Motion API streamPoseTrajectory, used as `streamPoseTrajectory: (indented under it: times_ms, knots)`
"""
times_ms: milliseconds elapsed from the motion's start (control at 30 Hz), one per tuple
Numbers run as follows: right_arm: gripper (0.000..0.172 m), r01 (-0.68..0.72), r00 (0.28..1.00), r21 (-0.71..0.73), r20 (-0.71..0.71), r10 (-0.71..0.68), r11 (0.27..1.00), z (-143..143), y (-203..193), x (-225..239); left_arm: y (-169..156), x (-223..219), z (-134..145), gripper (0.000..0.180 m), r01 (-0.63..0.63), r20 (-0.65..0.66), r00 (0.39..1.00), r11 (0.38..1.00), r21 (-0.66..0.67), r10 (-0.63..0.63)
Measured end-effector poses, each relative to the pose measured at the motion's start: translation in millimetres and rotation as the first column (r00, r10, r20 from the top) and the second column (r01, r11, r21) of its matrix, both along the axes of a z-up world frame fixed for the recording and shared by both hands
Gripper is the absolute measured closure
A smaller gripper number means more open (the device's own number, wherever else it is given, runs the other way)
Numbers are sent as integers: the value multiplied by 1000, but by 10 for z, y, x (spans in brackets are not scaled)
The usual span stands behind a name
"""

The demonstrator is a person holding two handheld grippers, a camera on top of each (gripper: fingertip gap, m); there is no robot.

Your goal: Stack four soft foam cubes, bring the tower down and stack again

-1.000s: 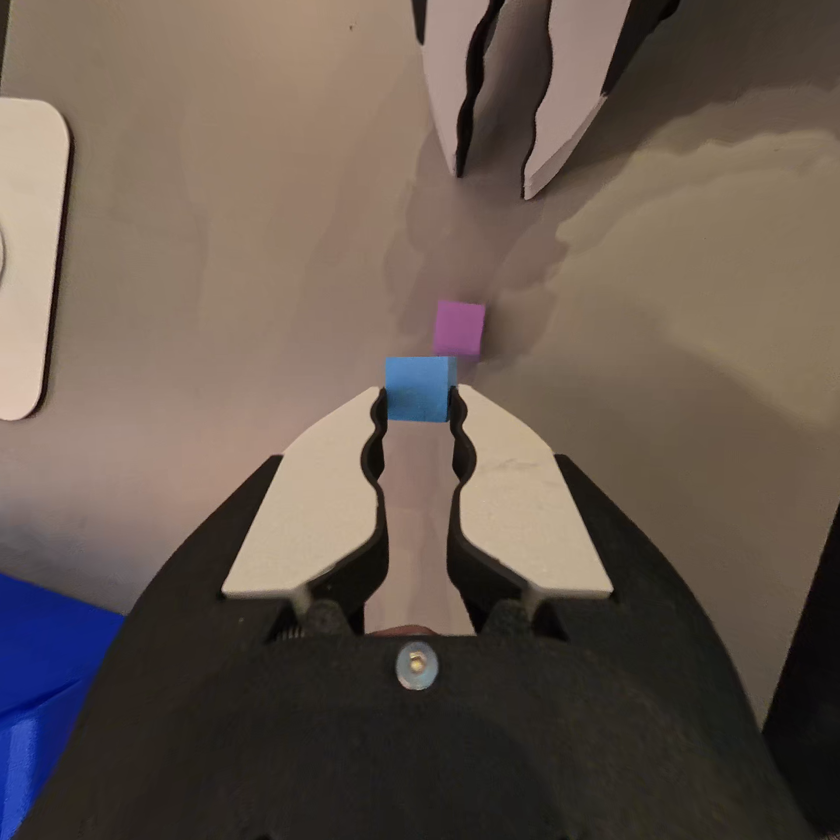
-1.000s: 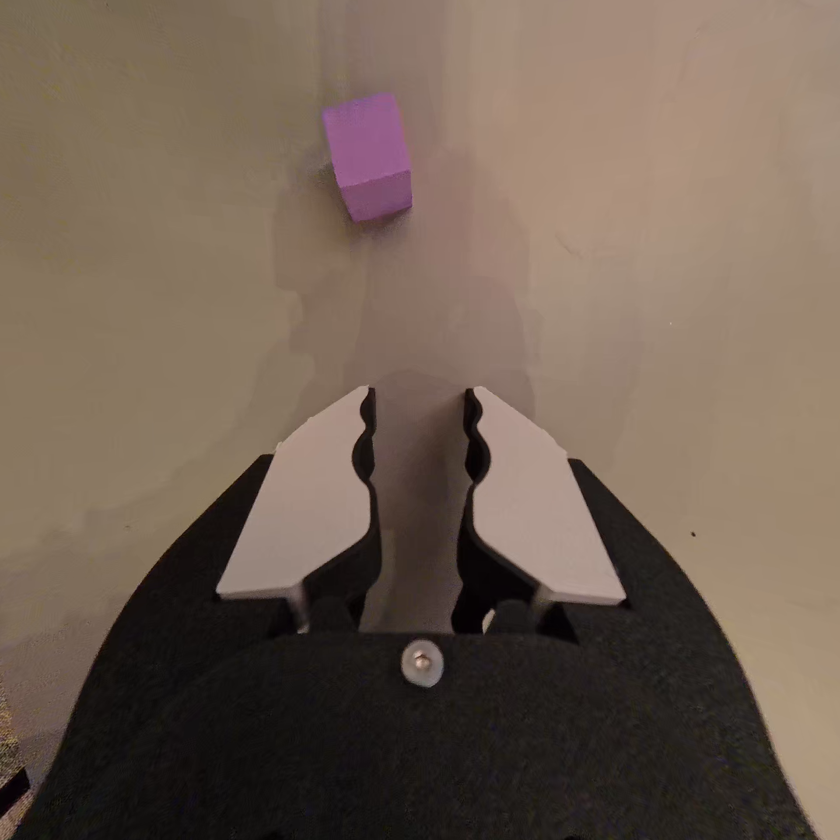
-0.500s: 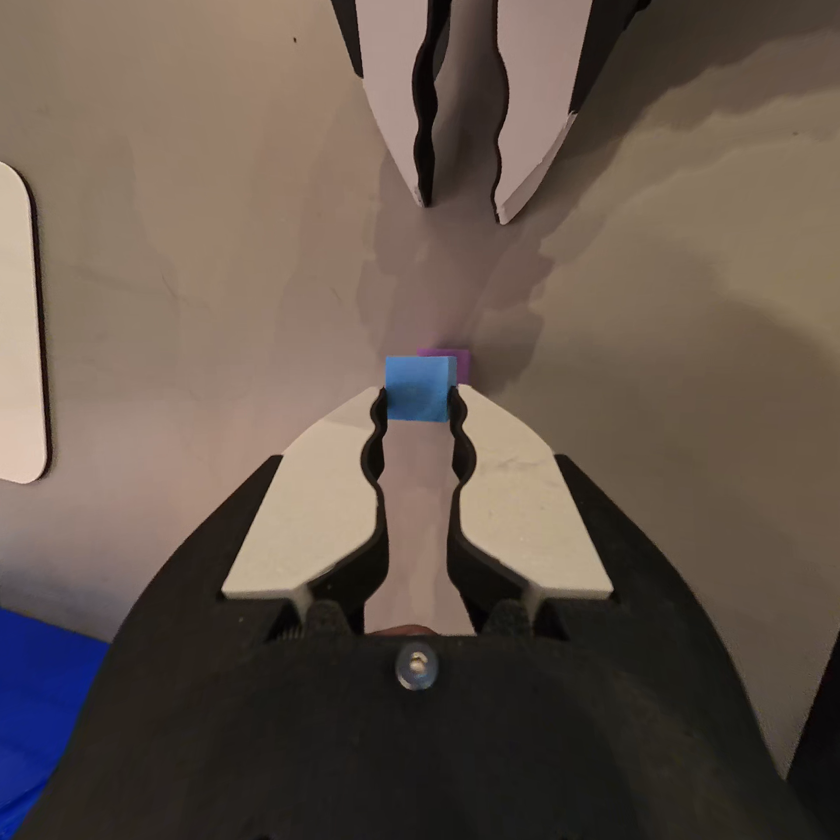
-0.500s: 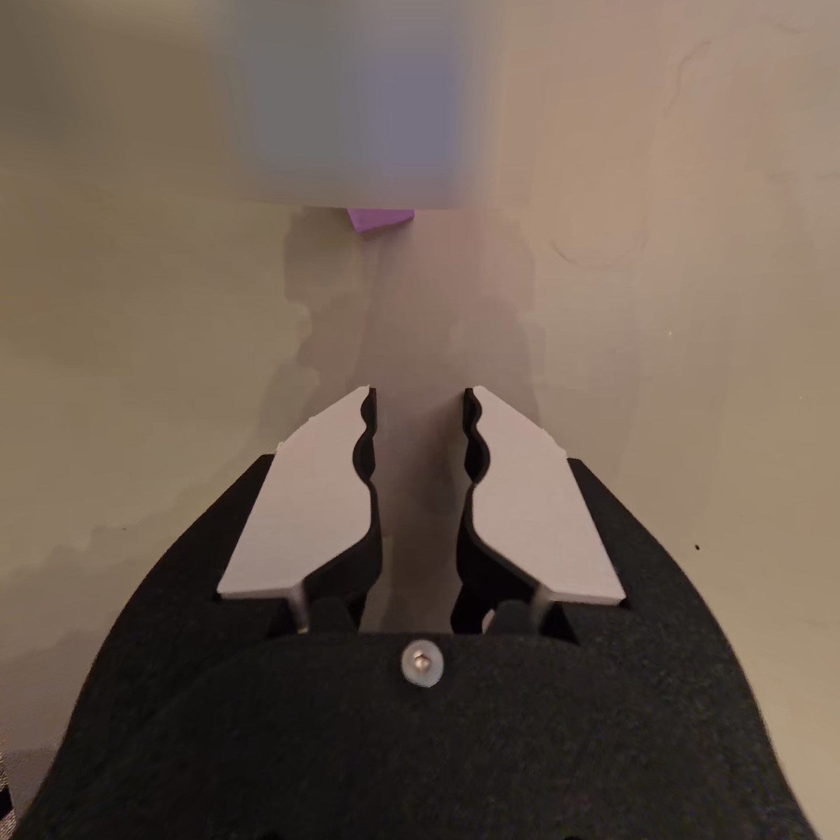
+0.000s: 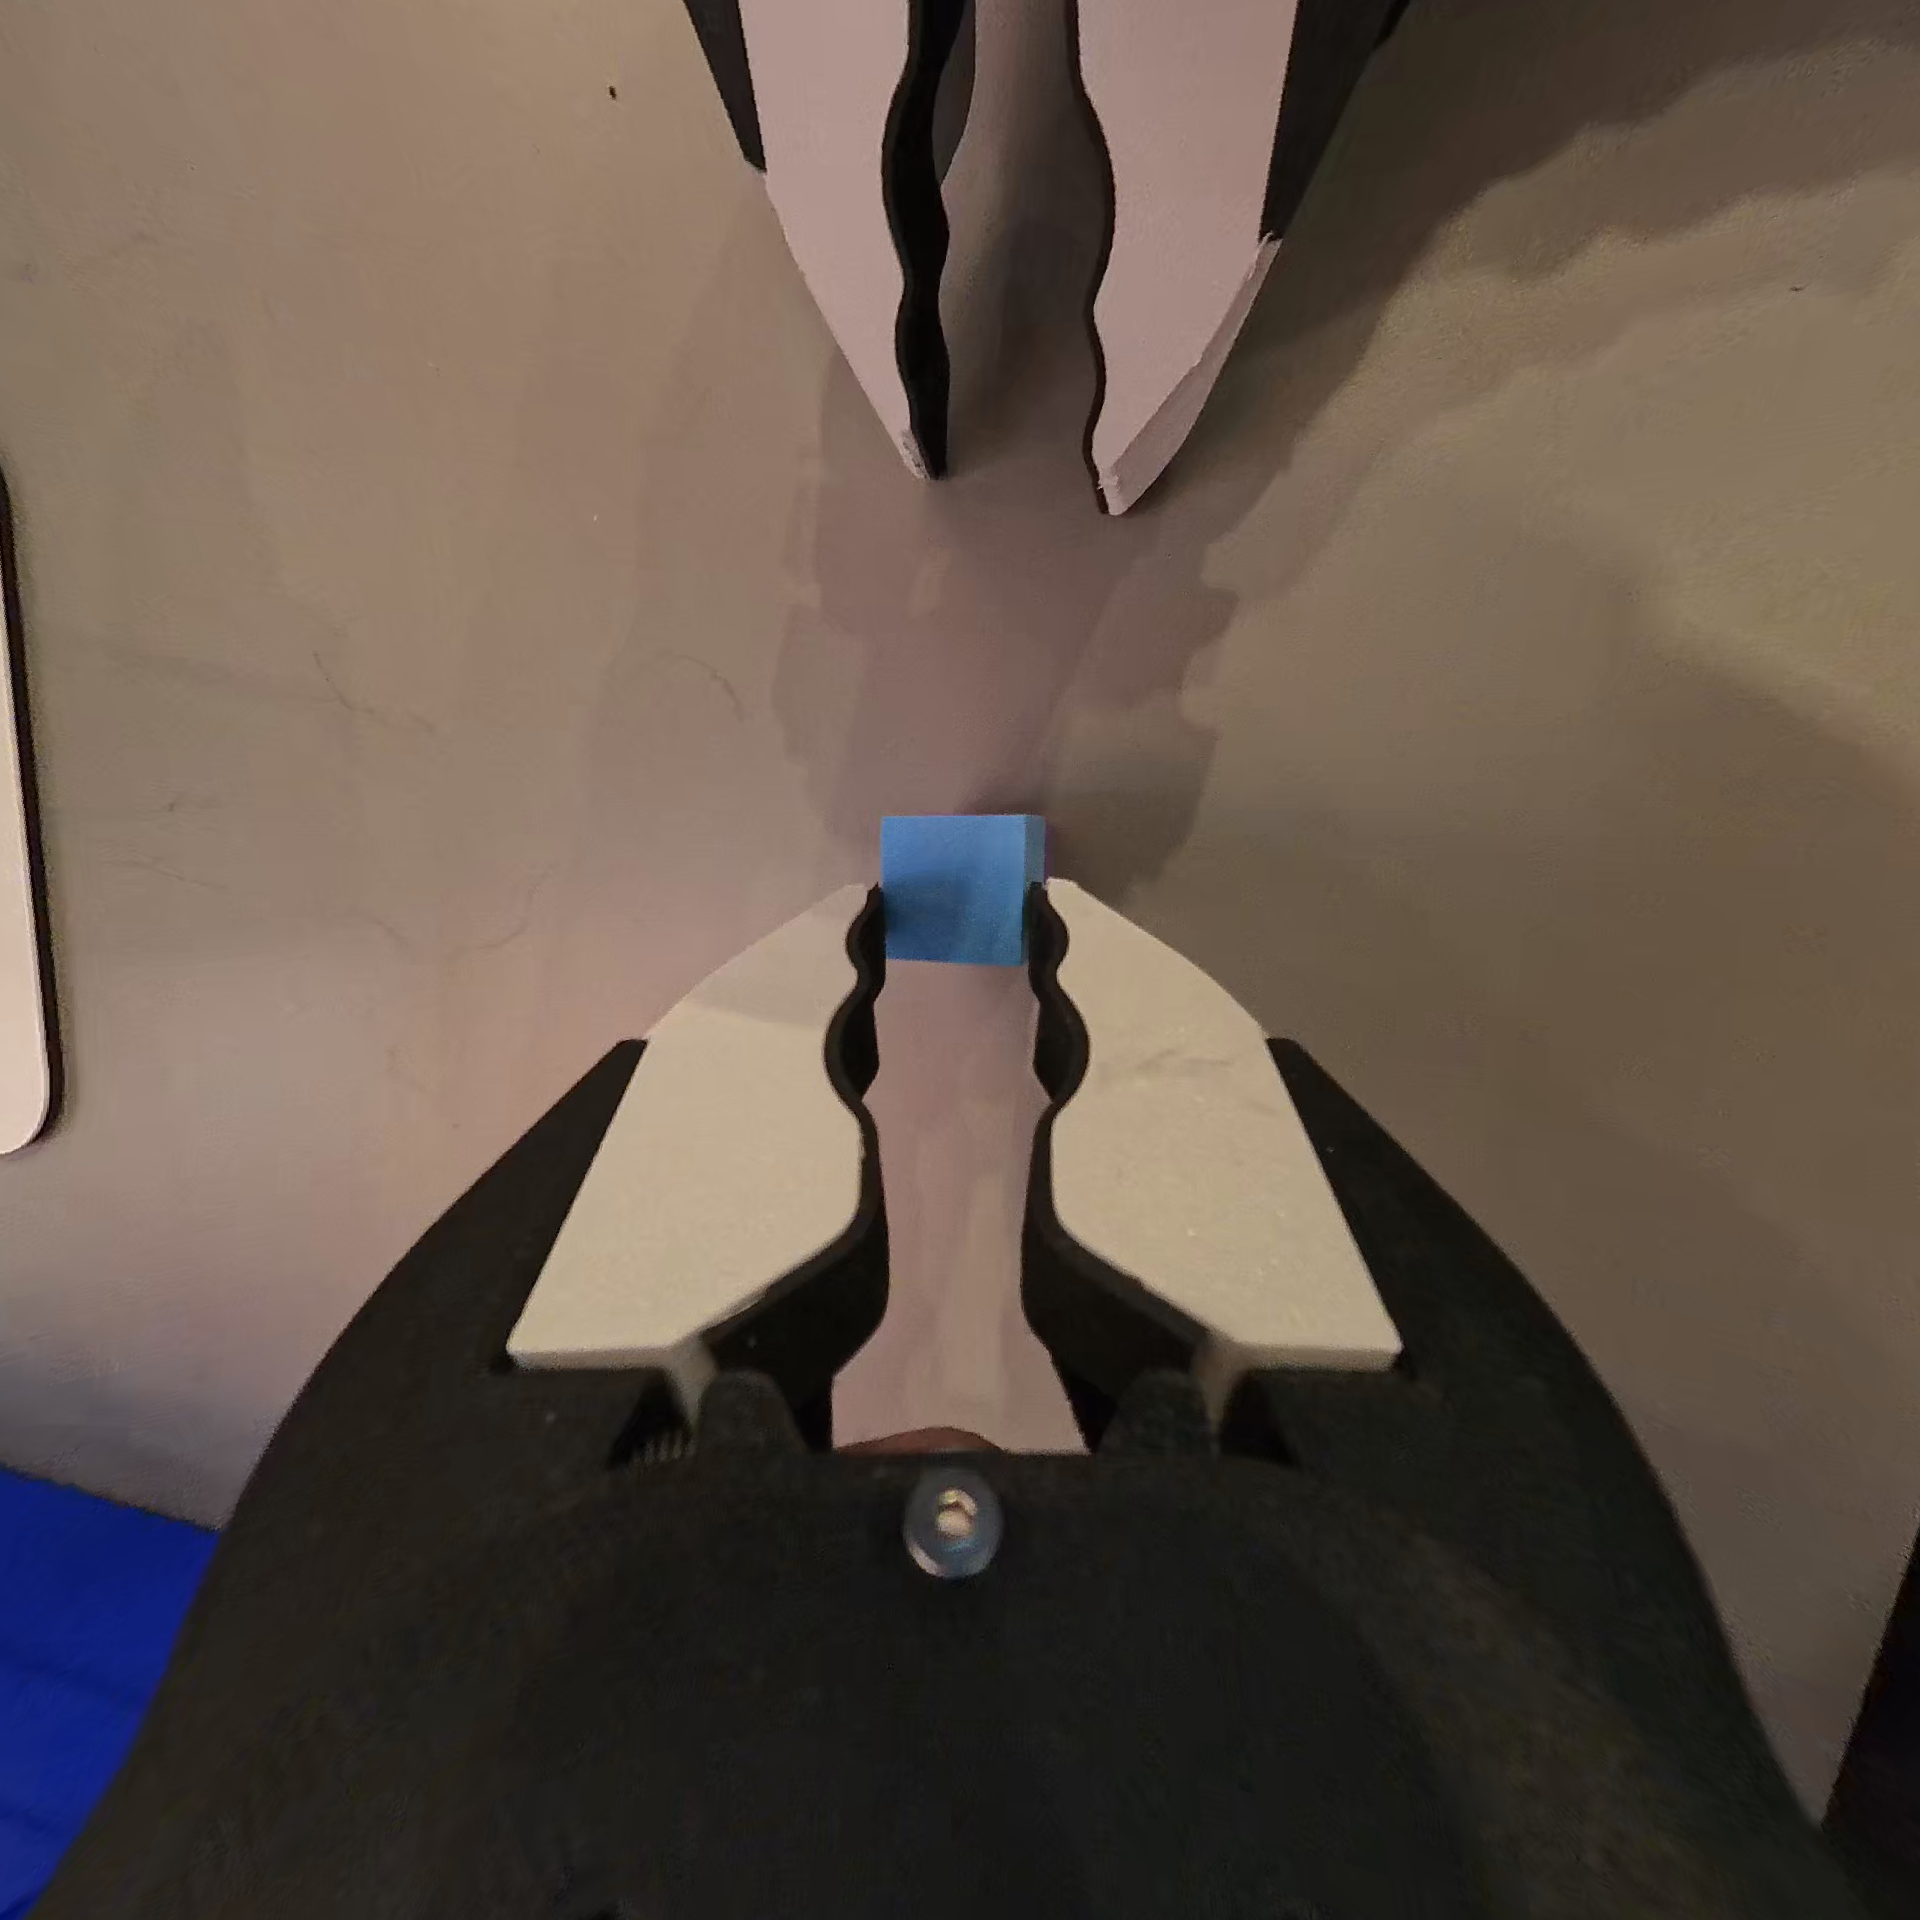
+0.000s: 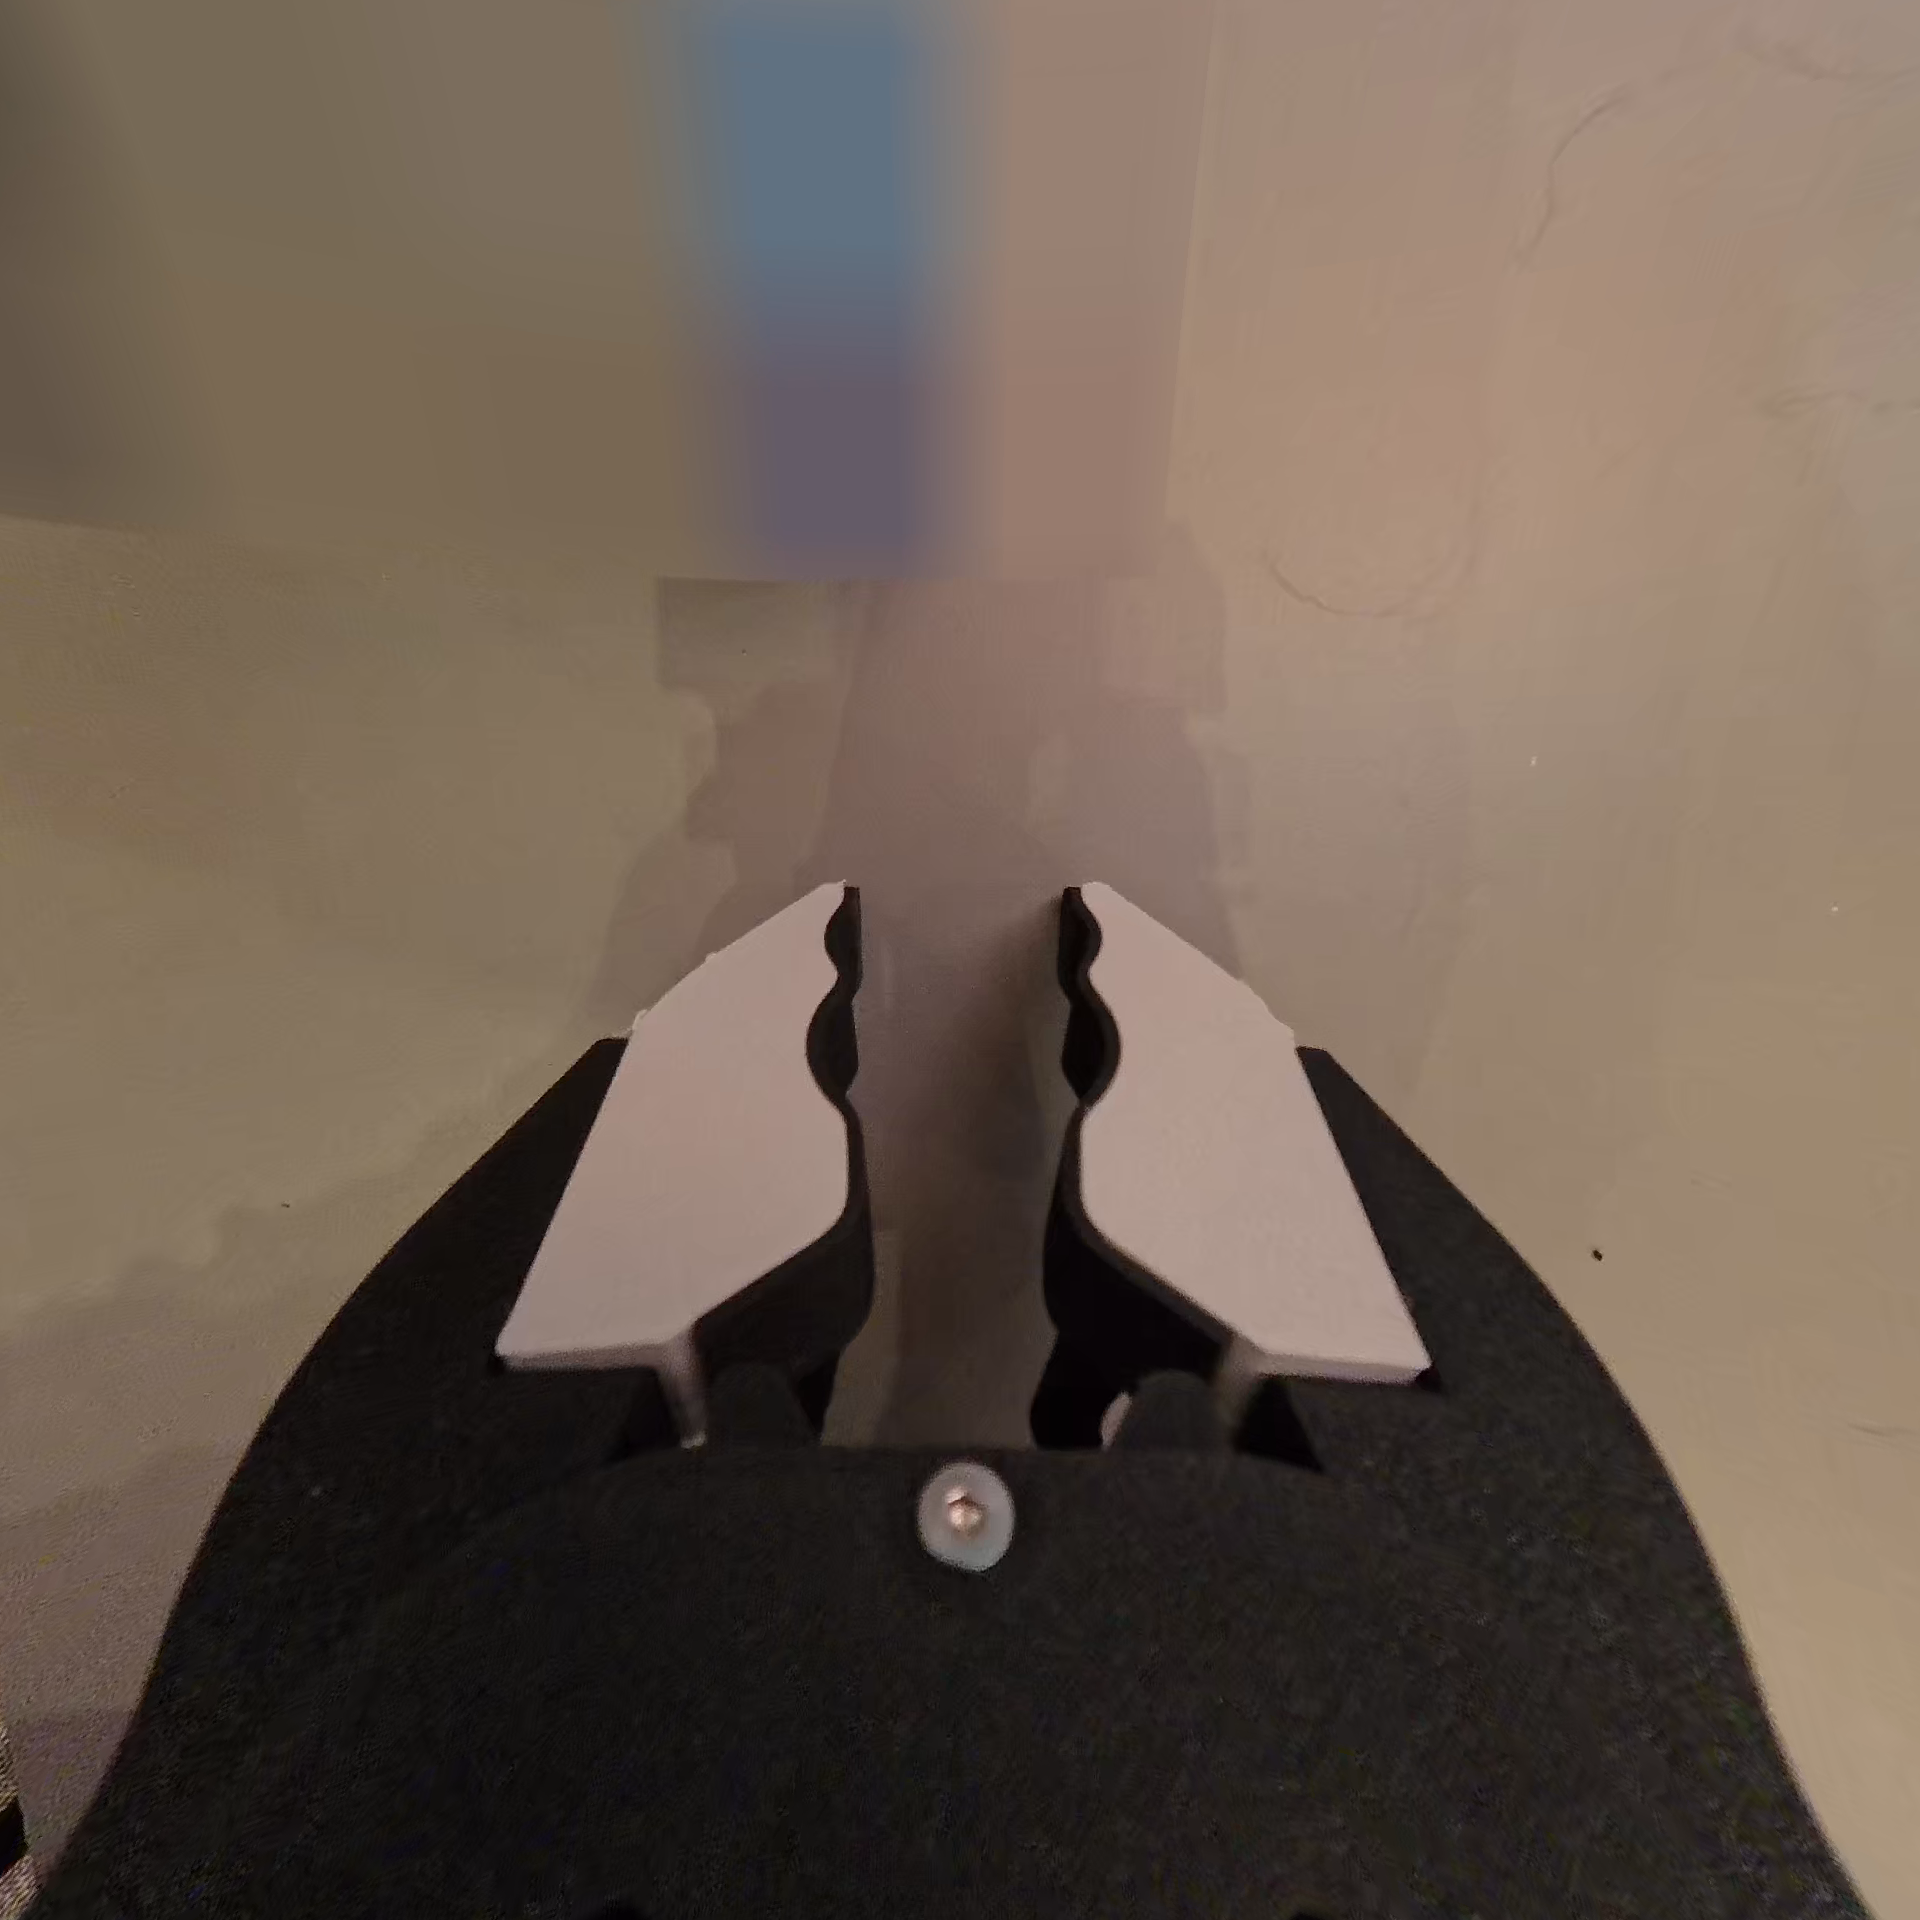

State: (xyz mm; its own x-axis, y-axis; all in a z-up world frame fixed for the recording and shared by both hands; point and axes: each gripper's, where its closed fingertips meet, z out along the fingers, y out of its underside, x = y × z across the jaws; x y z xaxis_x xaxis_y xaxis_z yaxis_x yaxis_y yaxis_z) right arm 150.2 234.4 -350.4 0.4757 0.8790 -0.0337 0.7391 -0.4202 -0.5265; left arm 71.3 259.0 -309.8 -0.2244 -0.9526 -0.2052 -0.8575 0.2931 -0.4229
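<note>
One blue cube held over the tabletop

Left wrist view: left hand-held gripper (image 5: 956, 914) pinches the single blue cube (image 5: 954, 899) above the tabletop (image 5: 416, 623); right hand-held gripper (image 5: 1013, 488) opposite, narrowly parted.
Right wrist view: its bare fingers (image 6: 769, 1049) parted; no cube clear, only blur.

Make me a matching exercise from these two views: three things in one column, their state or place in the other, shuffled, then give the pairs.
Things:
1. left gripper
2. right gripper
3. white board

States or places:
A. at the left edge of the left wrist view, lying on the table
B. open, nothing between its fingers
C. clamped on the blue cube at its fingertips

Pairs: 1-C, 2-B, 3-A
</note>
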Motion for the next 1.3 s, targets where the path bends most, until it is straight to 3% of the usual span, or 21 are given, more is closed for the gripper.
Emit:
streamPoseTrajectory:
  times_ms: [1300]
  knots:
    - [136,-9,1000,-3,0,9,1000,0,-12,-7,-5,28,-20,155,27,-11,1000,999,25,-27]
